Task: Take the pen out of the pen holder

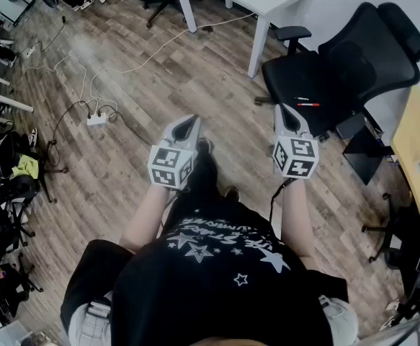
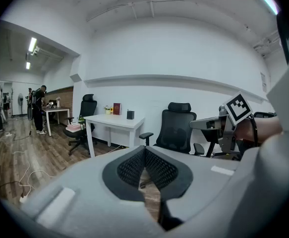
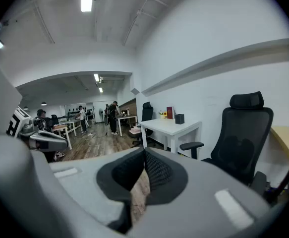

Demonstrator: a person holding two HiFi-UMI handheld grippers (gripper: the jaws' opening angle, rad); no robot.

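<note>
- Black mesh pads of my left tongs (image 2: 144,153) are pressed together at the tips, with nothing pinched between them.
- My right tongs (image 3: 144,158) are pressed together in the same way and are also empty.
- From the head view, I hold both tongs out in front of me, side by side and apart. They hang over the wooden floor (image 1: 159,71) and tip slightly downward.
- A red pen (image 1: 307,104) lies on the seat of the black office chair (image 1: 354,56), ahead and to the right of my right tongs and not touching them. Something thin lies just beside the pen, too small to make out.
- A small dark box (image 3: 179,118) stands on the white desk (image 3: 166,128), well apart from both tongs. I cannot tell whether it is the pen holder, or whether any pen is in it.
- A power strip (image 1: 96,120) sits on the floor to my left, with white cables running from it.
- A yellow-topped table (image 1: 418,139) shows at the right edge of the head view.
- People stand at desks far down the room in both gripper views.
</note>
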